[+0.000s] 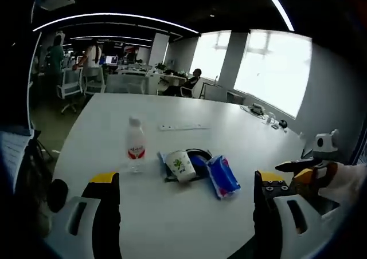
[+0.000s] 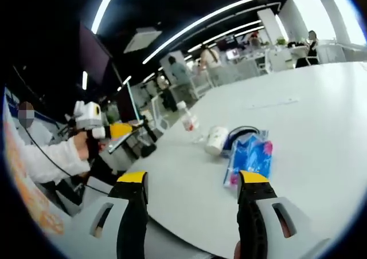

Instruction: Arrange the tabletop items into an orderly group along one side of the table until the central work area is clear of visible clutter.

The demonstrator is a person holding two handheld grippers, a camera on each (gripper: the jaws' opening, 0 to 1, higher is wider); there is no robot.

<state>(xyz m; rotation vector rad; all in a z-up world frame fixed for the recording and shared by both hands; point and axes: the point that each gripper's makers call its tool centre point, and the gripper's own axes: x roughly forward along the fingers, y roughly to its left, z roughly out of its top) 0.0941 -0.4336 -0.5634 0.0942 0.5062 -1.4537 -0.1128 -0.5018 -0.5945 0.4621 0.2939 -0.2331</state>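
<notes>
On the white table stands a clear water bottle with a red label. To its right a paper cup lies on its side against a dark blue ring-shaped item and a blue pack. My left gripper hangs open short of them. The right gripper enters from the right, held by a white-sleeved hand. In the right gripper view my right gripper is open, nearest the pack, with the cup and bottle beyond. The left gripper shows at left.
A white power strip lies further back on the table, also seen as the power strip. Small items sit near the table's far right edge. Office chairs and people stand beyond the far end.
</notes>
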